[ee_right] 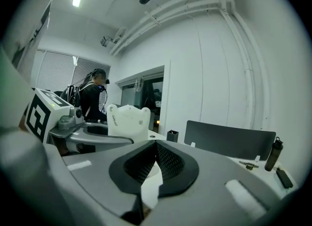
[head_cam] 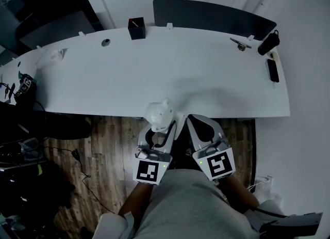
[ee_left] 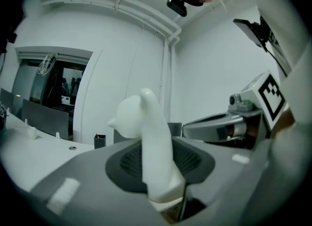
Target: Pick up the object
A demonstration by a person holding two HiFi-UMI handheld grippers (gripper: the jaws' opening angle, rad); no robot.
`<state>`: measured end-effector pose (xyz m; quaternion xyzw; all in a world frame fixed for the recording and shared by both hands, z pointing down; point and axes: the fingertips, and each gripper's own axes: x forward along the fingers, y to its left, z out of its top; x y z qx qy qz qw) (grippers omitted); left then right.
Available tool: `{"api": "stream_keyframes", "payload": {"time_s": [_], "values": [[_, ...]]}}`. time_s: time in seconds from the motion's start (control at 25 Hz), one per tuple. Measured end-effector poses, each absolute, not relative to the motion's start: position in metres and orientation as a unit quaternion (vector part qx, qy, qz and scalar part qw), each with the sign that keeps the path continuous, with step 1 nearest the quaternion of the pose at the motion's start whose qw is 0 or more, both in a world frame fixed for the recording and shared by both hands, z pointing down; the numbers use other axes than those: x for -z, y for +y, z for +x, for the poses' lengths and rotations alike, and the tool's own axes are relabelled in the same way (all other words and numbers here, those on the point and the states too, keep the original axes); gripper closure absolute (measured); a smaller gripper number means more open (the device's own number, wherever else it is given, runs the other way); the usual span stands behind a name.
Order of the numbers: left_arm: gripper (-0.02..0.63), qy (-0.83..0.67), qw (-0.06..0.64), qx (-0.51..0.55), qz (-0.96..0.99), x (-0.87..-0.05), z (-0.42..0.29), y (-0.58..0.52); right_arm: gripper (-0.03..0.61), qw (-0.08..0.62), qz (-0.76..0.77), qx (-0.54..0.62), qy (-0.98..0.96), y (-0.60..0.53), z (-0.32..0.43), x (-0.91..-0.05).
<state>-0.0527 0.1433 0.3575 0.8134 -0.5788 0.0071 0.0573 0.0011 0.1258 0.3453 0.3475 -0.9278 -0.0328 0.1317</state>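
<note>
- In the left gripper (head_cam: pixel 161 128): a white moulded plastic object with a rounded, lumpy top (head_cam: pixel 159 113), clamped by its lower end between jaws set partway apart, dark ribbed pads pressing on both sides.
- Seen along the left gripper's jaws, standing up out of the grip with a slight lean, top end well above the pads.
- Lifted clear of the long white curved table (head_cam: pixel 154 73) – from the head view, overlapping the table's near edge, with brown wooden plank floor (head_cam: pixel 103 140) below.
- Right gripper (head_cam: pixel 196 122) just beside the left one, jaws pressed together with nothing between them – dark pads meeting in a thin line.
- Black-and-white square-marker cubes on both grippers, facing up toward the head camera, close in front of the person's grey garment (head_cam: pixel 180 202).
- On the table's far side: a small black square holder (head_cam: pixel 136 28), a dark grey upright panel (head_cam: pixel 214 18), a small metal item (head_cam: pixel 240 44) of unclear kind, a black bottle (head_cam: pixel 268 43) and a flat black oblong (head_cam: pixel 273 70) near the right end.
- Near the left end, a small round hole (head_cam: pixel 105 42) in the tabletop.
- In the right gripper view, another person in dark clothing (ee_right: pixel 92 100) standing in the background by a dark window.
</note>
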Motion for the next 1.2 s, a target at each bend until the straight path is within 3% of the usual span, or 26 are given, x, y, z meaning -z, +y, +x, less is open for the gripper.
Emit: {"api": "stream_keyframes", "payload": {"time_s": [1.2], "values": [[0.469, -0.567, 0.041, -0.004, 0.822, -0.352, -0.04, 0.118, 0.578, 0.136, 0.353, 0.057, -0.924, 0.107, 0.01, -0.346]]}}
